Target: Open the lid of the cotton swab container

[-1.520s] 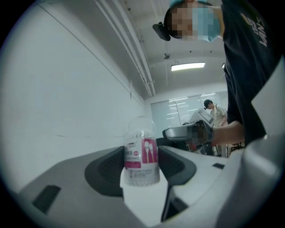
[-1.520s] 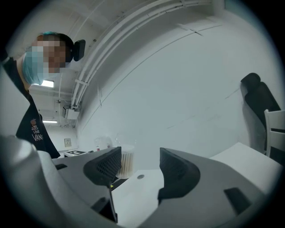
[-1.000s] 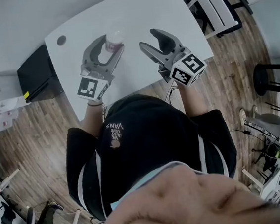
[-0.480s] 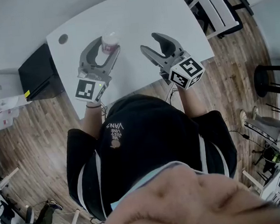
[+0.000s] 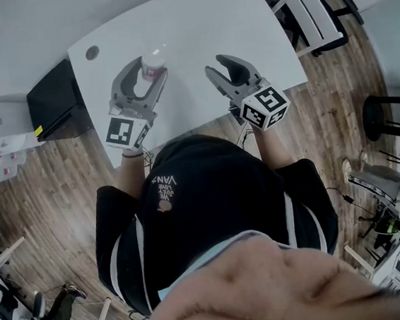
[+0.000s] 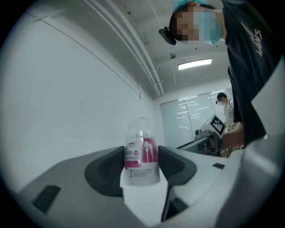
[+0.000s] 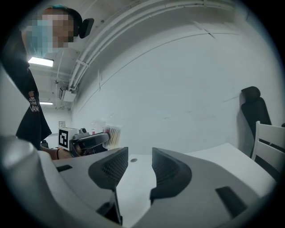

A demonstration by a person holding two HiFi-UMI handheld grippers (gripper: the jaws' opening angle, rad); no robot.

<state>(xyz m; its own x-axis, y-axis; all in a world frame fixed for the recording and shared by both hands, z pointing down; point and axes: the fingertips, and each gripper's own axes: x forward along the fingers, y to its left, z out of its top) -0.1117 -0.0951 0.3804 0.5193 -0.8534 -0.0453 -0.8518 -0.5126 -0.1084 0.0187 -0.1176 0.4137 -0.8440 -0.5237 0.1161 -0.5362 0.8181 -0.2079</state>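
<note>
Head view: a person in a black T-shirt leans over a white bench (image 5: 193,28) set on wood-plank flooring (image 5: 48,200), a grey two-jaw tool in each hand. The left claw (image 5: 149,70), upper centre-left of the frame, pinches a small, clear plastic cotton swab container (image 5: 153,62) with a pink-and-white label. The container is upright on the bench, close to the bench's upper edge in the frame.

In the left gripper view, low in the centre of the frame, both dark ribbed pads press against the container's labelled sides. Its clear domed lid (image 6: 142,127) is on and rises above the pads.

The right claw (image 5: 220,67), just right of centre, is well apart from the container. In the right gripper view its jaws are closing with a gap left between them, and only bare bench top shows in that gap. The white marker cube (image 5: 266,108) sits on this claw nearest the person.

A round cable hole (image 5: 92,53) marks the bench's upper left corner. A black cabinet (image 5: 55,100) stands at the left of the frame, and a white slatted chair (image 5: 305,10) at the upper right.
</note>
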